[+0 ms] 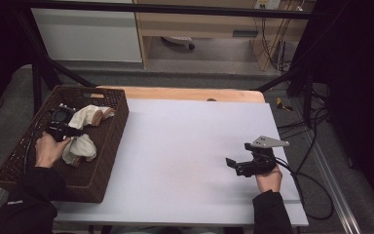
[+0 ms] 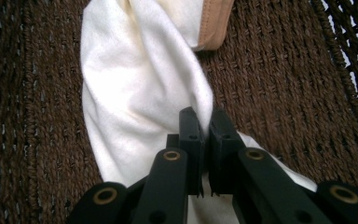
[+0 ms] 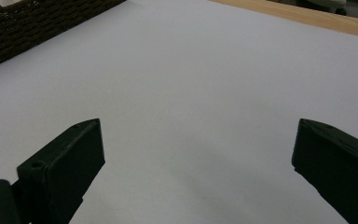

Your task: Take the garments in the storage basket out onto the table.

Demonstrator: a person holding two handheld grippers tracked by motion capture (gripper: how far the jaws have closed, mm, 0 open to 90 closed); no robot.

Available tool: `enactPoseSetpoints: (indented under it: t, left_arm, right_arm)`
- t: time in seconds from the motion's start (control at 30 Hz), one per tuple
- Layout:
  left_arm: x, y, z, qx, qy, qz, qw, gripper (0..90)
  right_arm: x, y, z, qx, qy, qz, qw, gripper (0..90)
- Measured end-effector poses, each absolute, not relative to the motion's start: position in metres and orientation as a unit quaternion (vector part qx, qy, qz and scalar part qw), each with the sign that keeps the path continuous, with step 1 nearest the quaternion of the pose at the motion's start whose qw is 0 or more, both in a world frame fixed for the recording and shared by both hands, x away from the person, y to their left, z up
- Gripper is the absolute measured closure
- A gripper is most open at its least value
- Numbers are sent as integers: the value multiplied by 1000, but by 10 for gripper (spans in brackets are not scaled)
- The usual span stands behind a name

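Note:
A cream-white cloth (image 1: 80,141) with a tan band lies in the dark brown wicker basket (image 1: 104,146) at the table's left. My left gripper (image 1: 63,130) is down inside the basket, its jaws pinched on a fold of the white cloth (image 2: 140,79); in the left gripper view the left gripper (image 2: 206,122) shows almost no gap. My right gripper (image 1: 237,164) hovers low over the white table surface (image 1: 185,146) at the right, jaws spread wide. In the right gripper view the right gripper (image 3: 198,154) holds nothing between its fingers.
A wooden strip (image 1: 185,93) runs along the table's far edge. The basket corner (image 3: 37,18) appears at the upper left of the right gripper view. Cables (image 1: 311,161) trail off the table's right side, and cabinets (image 1: 87,34) stand on the floor beyond.

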State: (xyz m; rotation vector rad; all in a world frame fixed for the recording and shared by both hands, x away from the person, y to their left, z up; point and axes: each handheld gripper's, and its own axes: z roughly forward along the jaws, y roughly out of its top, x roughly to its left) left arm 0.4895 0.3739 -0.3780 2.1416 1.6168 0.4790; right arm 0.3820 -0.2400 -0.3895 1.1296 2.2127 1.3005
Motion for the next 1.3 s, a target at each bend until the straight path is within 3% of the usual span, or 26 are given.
enactPoseSetpoints:
  t: [1.3]
  left_arm:
    - [451,362,-316,768,529,212,291,856]
  right_arm:
    - [382,-238,-391,397,781,453,166,29]
